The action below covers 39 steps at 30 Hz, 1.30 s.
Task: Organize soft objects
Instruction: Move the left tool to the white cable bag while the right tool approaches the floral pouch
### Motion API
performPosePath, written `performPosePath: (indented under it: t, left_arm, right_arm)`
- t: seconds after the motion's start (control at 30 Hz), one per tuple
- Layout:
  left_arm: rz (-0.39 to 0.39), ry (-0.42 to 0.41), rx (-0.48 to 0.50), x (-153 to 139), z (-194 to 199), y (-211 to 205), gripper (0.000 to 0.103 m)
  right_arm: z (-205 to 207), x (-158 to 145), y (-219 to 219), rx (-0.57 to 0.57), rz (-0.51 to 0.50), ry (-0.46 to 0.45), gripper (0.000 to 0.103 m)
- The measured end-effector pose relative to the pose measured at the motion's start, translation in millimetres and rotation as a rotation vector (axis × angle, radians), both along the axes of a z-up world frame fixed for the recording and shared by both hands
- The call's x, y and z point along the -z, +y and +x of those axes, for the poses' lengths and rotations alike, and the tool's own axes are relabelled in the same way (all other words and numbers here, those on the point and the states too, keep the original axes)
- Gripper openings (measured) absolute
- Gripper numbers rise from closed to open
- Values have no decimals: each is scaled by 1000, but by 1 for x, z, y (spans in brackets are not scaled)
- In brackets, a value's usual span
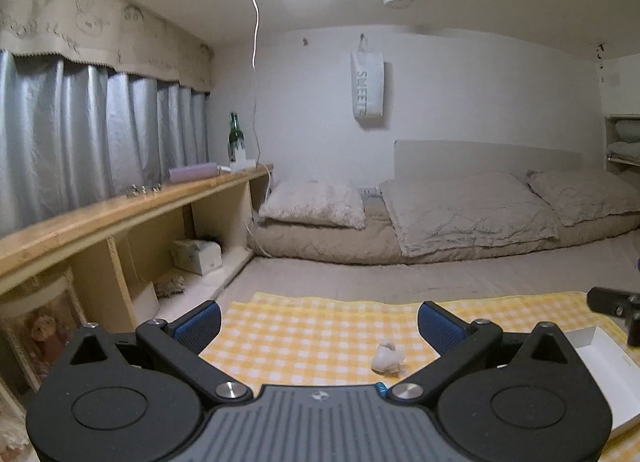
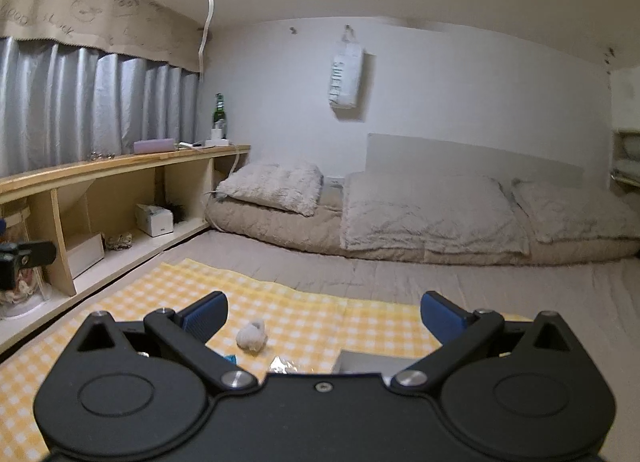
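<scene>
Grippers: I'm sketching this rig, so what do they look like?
Both look alike. The left gripper and right gripper have black linkage arms with silver pivot screws, round black housings and blue ribbed pads. The left's centre plate is grey and ridged with a small round emblem; the right's is plain black.

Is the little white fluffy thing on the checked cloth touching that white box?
Apart. The left wrist view shows yellow checked cloth between the white fluffy thing and the white box.
</scene>
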<state>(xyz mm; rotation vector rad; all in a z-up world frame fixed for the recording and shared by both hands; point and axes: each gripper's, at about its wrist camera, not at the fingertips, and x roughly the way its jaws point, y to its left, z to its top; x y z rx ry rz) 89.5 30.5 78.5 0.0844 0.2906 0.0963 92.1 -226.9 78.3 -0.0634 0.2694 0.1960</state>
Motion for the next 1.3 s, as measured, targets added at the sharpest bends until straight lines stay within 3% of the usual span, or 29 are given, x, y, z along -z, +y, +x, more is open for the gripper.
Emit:
performPosePath:
  t: [0.13,0.43,0.6,0.87,1.07,1.3]
  left_arm:
    - [-4,42,-38,14,28,11,103]
    - [-65,161,-105,46,73,49,103]
    - [-58,257,-132,69,99,73,103]
    - [-81,433,-169,113,135,113,103]
    - [-82,547,-155,141,149,130,103]
    - [-105,631,-163,163,161,147,102]
  right_arm:
    - [20,9,12,-60,-18,9,103]
    - [48,48,44,-217,-127,140,103]
    - [61,67,58,-320,-136,240,103]
    - [71,103,77,-423,-242,339,103]
    - [79,126,93,-524,-261,462,103]
    - [77,146,114,-650,-322,543,91]
